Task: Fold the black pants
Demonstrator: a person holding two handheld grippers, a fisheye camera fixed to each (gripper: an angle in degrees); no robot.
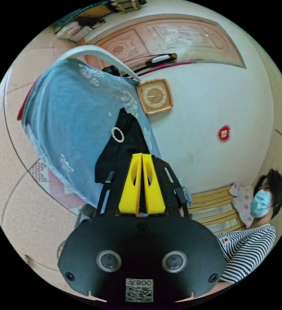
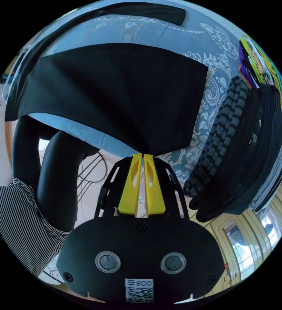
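Note:
The black pants lie spread over a table with a blue patterned cloth, one edge hanging off the table's side. My right gripper has its yellow jaws closed on that hanging edge. In the left gripper view, another part of the black pants, with a sparkly ring buckle, hangs at the edge of the blue cloth. My left gripper is shut on this black fabric.
A stack of folded clothes sits on the table by the pants. A person in a striped shirt is beside the table, near a wooden bench. A clock hangs on the white wall.

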